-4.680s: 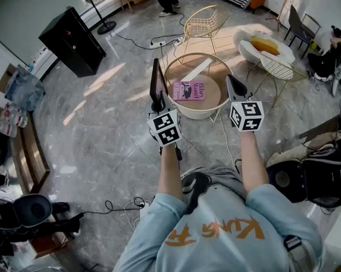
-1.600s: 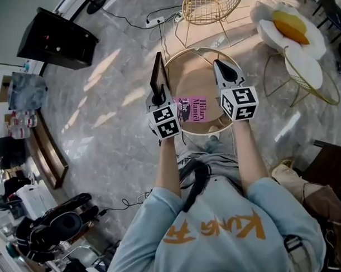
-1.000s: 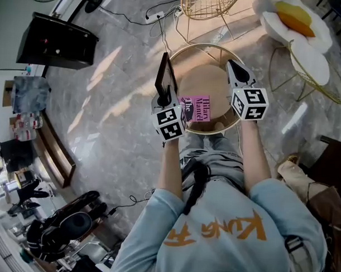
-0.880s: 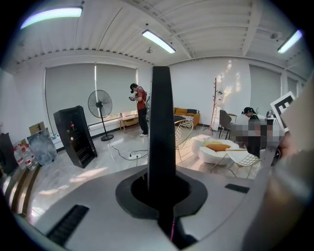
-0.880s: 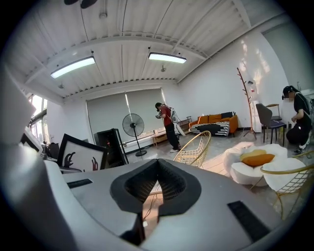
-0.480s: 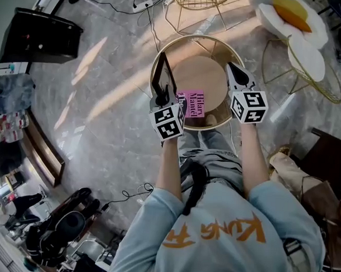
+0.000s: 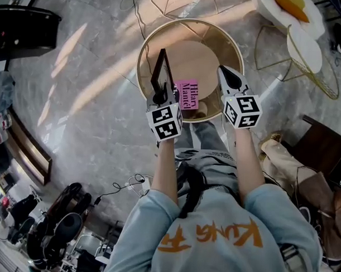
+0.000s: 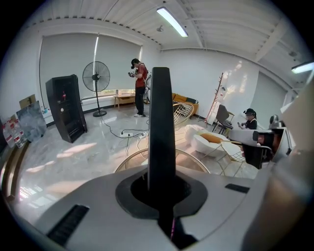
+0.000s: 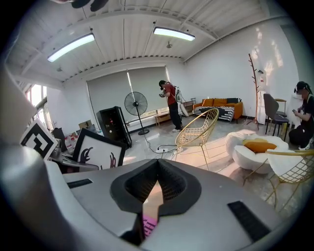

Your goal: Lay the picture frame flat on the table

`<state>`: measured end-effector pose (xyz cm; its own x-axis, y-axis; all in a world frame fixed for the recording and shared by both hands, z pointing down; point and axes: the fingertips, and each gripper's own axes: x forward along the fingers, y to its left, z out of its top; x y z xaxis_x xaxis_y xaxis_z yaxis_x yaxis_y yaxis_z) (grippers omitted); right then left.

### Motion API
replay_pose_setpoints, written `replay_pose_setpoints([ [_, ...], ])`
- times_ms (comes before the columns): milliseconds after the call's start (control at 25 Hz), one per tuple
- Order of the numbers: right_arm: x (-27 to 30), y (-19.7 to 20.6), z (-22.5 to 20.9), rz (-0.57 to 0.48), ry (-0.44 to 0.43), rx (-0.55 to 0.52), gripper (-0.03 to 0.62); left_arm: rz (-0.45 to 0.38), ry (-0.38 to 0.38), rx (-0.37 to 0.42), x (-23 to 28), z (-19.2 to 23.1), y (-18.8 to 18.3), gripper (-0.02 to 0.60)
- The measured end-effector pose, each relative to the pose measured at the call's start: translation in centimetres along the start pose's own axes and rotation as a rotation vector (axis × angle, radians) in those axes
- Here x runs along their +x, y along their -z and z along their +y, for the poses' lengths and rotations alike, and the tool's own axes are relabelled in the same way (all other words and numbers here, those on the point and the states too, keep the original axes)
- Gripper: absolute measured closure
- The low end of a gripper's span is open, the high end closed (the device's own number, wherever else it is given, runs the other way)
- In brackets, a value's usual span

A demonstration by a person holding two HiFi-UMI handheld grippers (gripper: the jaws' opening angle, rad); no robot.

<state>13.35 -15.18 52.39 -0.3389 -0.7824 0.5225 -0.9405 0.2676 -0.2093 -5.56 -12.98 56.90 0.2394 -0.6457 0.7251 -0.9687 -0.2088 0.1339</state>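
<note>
Round wooden table (image 7: 201,55) carries a pink book (image 7: 187,94); above its left edge the left gripper (image 7: 158,96) pinches a black picture frame (image 7: 159,68) upright by its bottom edge, probably stiff, light, breakable; right gripper (image 7: 223,72) pressed together, empty.

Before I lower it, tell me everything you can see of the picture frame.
The picture frame is a thin rectangle with a black border. The right gripper view shows its face: a white picture with a dark figure. It stands upright, not yet flat, its lower edge clamped in the shut left gripper. It is over the left part of the round table, left of the pink book. Only the jaws visibly touch it; whether it meets the tabletop I cannot tell.
</note>
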Motion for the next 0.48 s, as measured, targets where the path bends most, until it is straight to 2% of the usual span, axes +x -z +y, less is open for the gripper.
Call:
replay_pose_setpoints([
  [480, 4.4, 7.1, 1.9, 0.072, -0.022, 0.019, 0.597, 0.057, 0.061, -0.002, 3.8, 0.7, 4.9, 0.555],
])
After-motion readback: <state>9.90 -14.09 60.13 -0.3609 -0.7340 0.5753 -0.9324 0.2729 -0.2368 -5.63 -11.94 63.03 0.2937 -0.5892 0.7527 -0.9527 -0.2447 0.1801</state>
